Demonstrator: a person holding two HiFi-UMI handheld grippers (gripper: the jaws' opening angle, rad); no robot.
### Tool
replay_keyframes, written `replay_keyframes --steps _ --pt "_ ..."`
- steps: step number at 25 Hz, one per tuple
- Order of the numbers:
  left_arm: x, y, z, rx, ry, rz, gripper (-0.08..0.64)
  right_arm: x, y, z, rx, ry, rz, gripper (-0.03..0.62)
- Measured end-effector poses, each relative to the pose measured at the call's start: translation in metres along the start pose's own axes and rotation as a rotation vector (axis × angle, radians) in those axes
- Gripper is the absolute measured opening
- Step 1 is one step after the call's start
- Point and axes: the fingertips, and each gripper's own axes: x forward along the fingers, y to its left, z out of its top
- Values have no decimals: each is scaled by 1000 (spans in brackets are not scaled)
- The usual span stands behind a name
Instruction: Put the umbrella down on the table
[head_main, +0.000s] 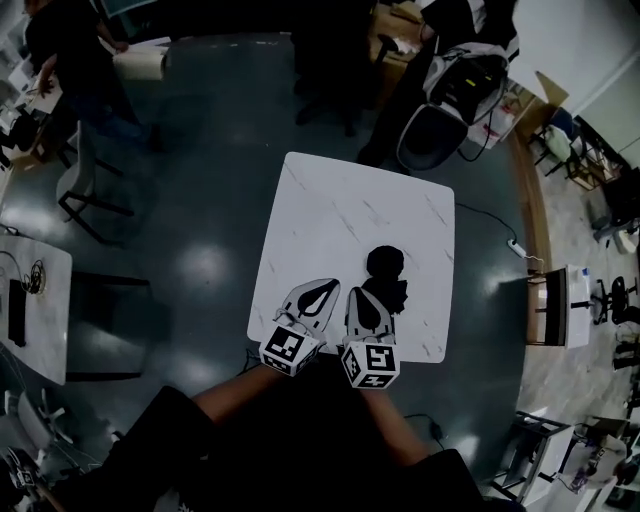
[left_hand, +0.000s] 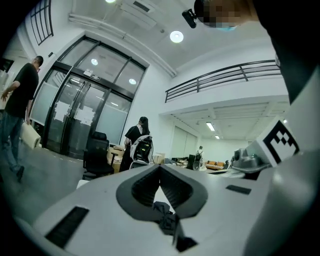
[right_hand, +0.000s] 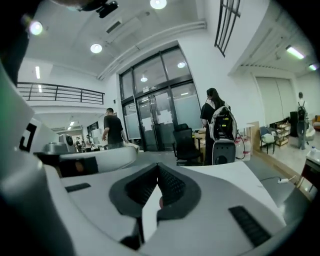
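**Table and free room.** One square white table (head_main: 330, 205) stands on a dark floor (head_main: 190, 220). All four of its edges are in view, with open floor along its left side.

**Umbrella.** One black umbrella (head_main: 386, 272) lies on the top, right of centre in the near half and inside the right edge. Bare top runs from it to the far and left edges.

**Grippers.** Two reach in over the near edge, side by side.
- The left gripper (head_main: 328, 288) is apart from the umbrella.
- The right gripper (head_main: 361, 295) has its tip just beside the umbrella.
- Each carries one marker cube, left (head_main: 290, 349) and right (head_main: 370, 364).
- Both pairs of jaws stand tip to tip, with no umbrella between them.
- A small dark scrap (left_hand: 167, 222) sits low in the left gap; what it is cannot be told.

**Surroundings.** One second table (head_main: 30, 300) stands well apart at the left.
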Motion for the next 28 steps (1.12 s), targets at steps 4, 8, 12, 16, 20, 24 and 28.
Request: replay_keyframes --steps 4,8,12,16,20,24,28 --pt "-20 6 -2 56 2 -1 8 -6 24 1 -55 -35 -42 17" --pt "-36 16 1 76 -11 -3 8 -11 35 -1 -82 -54 -86 17" --pt "-48 22 9 90 -35 20 8 -11 43 1 -105 -60 -95 17" --pt "-59 18 7 80 -32 39 8 -5 59 1 -150 -53 -65 17" --pt "-66 8 7 86 -59 43 8 -8 68 -4 -189 -35 -43 17" --pt "-72 6 11 79 -70 50 8 -14 78 -1 -225 -39 -28 17" --pt "-78 10 14 58 -78 68 8 -17 87 3 -251 -35 -21 17"
